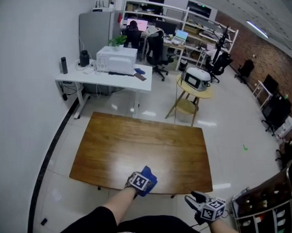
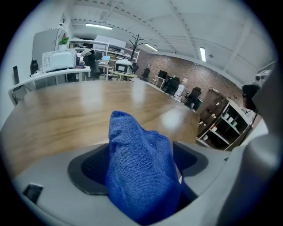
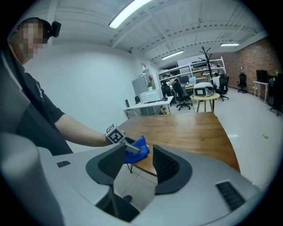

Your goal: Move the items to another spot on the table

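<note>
A crumpled blue cloth (image 1: 149, 177) lies at the front edge of the brown wooden table (image 1: 137, 143). My left gripper (image 1: 146, 182) is right at the cloth. In the left gripper view the cloth (image 2: 139, 172) bunches up between the two jaws, which stand wide apart and loose around it. My right gripper (image 1: 191, 200) hangs off the table, below its front right corner, open with nothing between its jaws (image 3: 139, 165). From the right gripper view the cloth (image 3: 138, 147) shows beyond its jaws, at the tip of the left gripper (image 3: 131, 146).
Beyond the table stand a white desk with a microwave (image 1: 116, 59) and a small round table with an appliance (image 1: 195, 80). A dark shelf rack (image 1: 266, 205) stands close at my right. A person sits at a far desk.
</note>
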The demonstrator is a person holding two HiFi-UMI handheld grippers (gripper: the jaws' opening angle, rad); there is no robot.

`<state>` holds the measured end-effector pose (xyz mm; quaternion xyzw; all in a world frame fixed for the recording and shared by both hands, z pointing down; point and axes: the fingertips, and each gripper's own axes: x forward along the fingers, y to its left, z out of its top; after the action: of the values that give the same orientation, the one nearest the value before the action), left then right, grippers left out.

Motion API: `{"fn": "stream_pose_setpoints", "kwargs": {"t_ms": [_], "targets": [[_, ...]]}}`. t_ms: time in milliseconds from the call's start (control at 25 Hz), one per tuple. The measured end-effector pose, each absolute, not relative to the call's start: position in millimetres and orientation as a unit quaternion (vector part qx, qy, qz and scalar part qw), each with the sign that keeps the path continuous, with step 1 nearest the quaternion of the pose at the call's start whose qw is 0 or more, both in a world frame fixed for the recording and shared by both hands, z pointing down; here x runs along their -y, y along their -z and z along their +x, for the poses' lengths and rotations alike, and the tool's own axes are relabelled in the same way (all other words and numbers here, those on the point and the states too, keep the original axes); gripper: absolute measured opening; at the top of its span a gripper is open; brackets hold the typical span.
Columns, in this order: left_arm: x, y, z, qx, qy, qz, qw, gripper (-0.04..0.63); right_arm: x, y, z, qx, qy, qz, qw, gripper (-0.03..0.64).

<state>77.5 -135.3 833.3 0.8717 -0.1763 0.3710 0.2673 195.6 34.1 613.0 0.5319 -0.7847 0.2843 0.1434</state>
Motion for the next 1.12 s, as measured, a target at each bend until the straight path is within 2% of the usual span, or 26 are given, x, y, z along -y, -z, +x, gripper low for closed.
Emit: {"fn": "stream_pose_setpoints", "kwargs": {"t_ms": [80,240,360,520,560,680,800,920,1120], "targets": [[140.1,-816.8,74.5,0.175,-0.346,0.882,0.268,0.452,-27.1,-610.1,195.5,0.787,-0.280,0.533,0.133,0.204],[148.1,-765.5,37.9,0.201,-0.281,0.902,0.261,0.453,-13.2,-605.9,189.3,0.798,-0.270,0.529,0.104,0.204],[123.2,-698.6,4.0,0.177,-0.185,0.924,0.284,0.418,-6.2,-602.6,180.4,0.809,-0.265,0.517,0.088,0.204],[71.2,-625.9,-56.4,0.176,-0.107,0.946,0.249,0.070,0.0,-584.7,156.1,0.837,-0.259,0.479,0.053,0.202],[59.3,-614.6,-69.0,0.183,-0.087,0.948,0.247,0.002,-2.0,-579.4,145.8,0.848,-0.258,0.462,0.042,0.173],[38.0,-598.5,-87.2,0.205,-0.036,0.943,0.261,0.002,-7.9,-580.9,124.1,0.864,-0.259,0.431,0.028,0.116],[24.8,-603.8,-79.8,0.195,-0.060,0.949,0.242,0.002,-2.9,-575.0,112.9,0.864,-0.261,0.430,0.017,0.008],[21.5,-599.7,-79.6,0.179,-0.079,0.957,0.213,0.002,-3.9,-576.9,103.5,0.866,-0.267,0.422,0.016,0.000],[18.7,-594.8,-78.2,0.175,-0.069,0.959,0.211,0.002,-7.4,-571.1,95.7,0.872,-0.254,0.418,0.022,0.000]]}}
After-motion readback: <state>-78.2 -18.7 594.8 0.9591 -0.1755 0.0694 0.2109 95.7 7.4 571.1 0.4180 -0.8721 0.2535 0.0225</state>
